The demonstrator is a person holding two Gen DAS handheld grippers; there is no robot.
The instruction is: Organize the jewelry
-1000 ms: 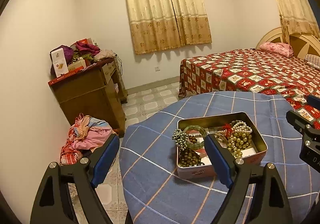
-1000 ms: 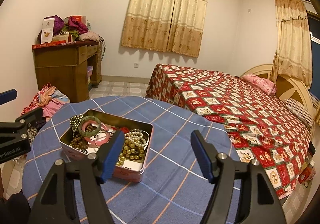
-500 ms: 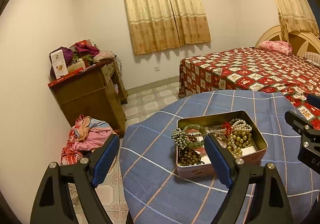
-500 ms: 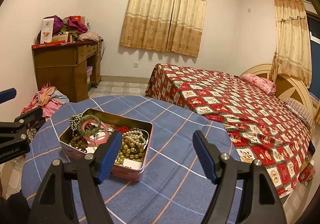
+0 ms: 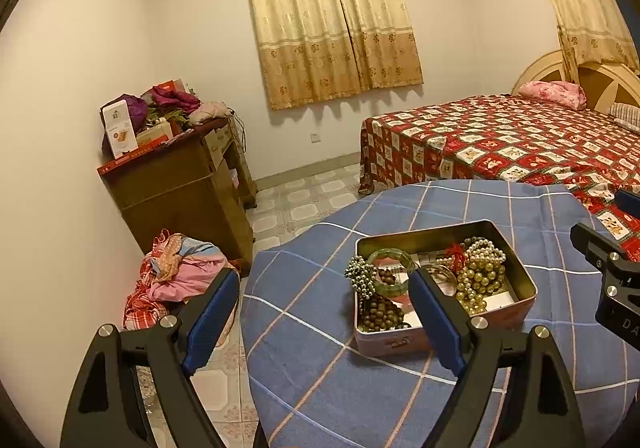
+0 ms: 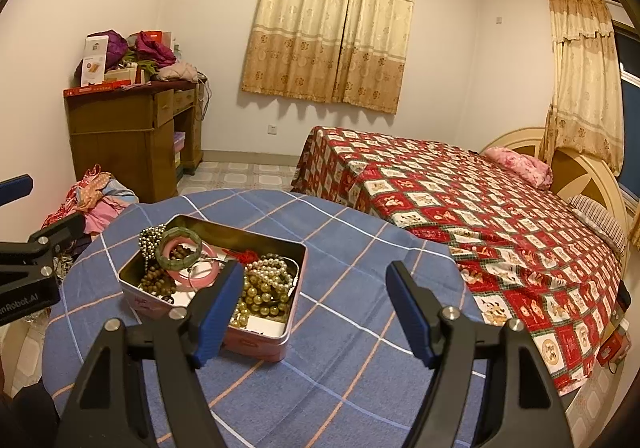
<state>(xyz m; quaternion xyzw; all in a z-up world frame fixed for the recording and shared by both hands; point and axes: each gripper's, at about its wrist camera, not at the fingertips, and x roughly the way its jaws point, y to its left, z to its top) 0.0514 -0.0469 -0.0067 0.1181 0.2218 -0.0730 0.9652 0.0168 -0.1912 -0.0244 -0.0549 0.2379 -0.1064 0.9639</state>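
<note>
Both tongs I hold above the round table with the blue checked cloth (image 6: 352,360), and both are spread wide with nothing between the blue pads. From the left wrist camera my left gripper (image 5: 324,316) hangs over the table's left edge, its right finger in front of the open pink metal tin (image 5: 516,312), its left finger over the tiled floor. From the right wrist camera my right gripper (image 6: 314,308) is on the right side of the same tin (image 6: 260,344), with its left pad (image 6: 218,306) in front of the tin's near corner. The tin stands on the cloth and holds all the jewelry I can see: a green jade bangle (image 6: 179,242) leaning at the back left, a pink bangle (image 6: 200,276) under it, brown wooden beads (image 6: 158,282), a white pearl string (image 6: 272,274), gold-coloured beads (image 6: 262,298) and a silver bead string (image 6: 149,238) hanging over the left rim. Behind the table are a bed with a red patterned cover (image 6: 460,200) and a brown wooden desk (image 6: 120,136).
</note>
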